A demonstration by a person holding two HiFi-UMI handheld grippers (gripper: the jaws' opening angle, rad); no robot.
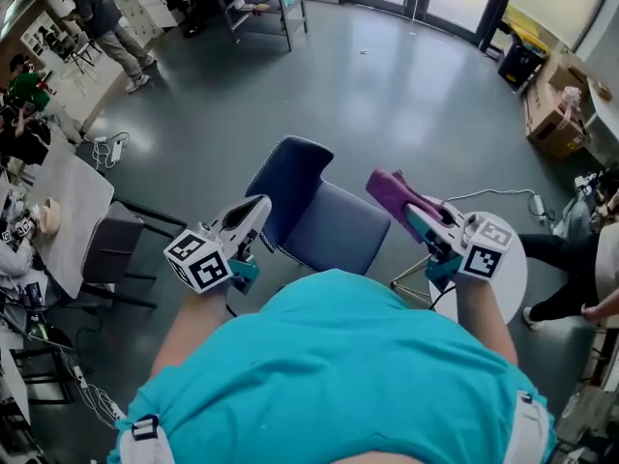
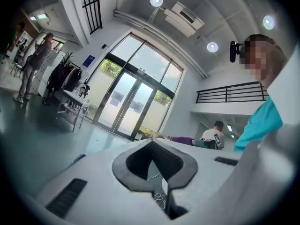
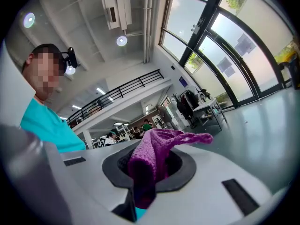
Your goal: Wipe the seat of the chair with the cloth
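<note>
Gripping crumpled purple knit cloth: right gripper fingers | left gripper fingers closed, empty | chair blue

Head view looks steeply down onto the chair; both gripper views face the ceiling.

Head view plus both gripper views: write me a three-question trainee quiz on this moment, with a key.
1. True or false: the cloth lies spread on the chair seat.
2. What does the right gripper hold? A nothing; B the cloth; C a chair leg.
3. Fill in: the left gripper has its jaws ___, with nothing between them.
Key: 1 false; 2 B; 3 shut.
</note>
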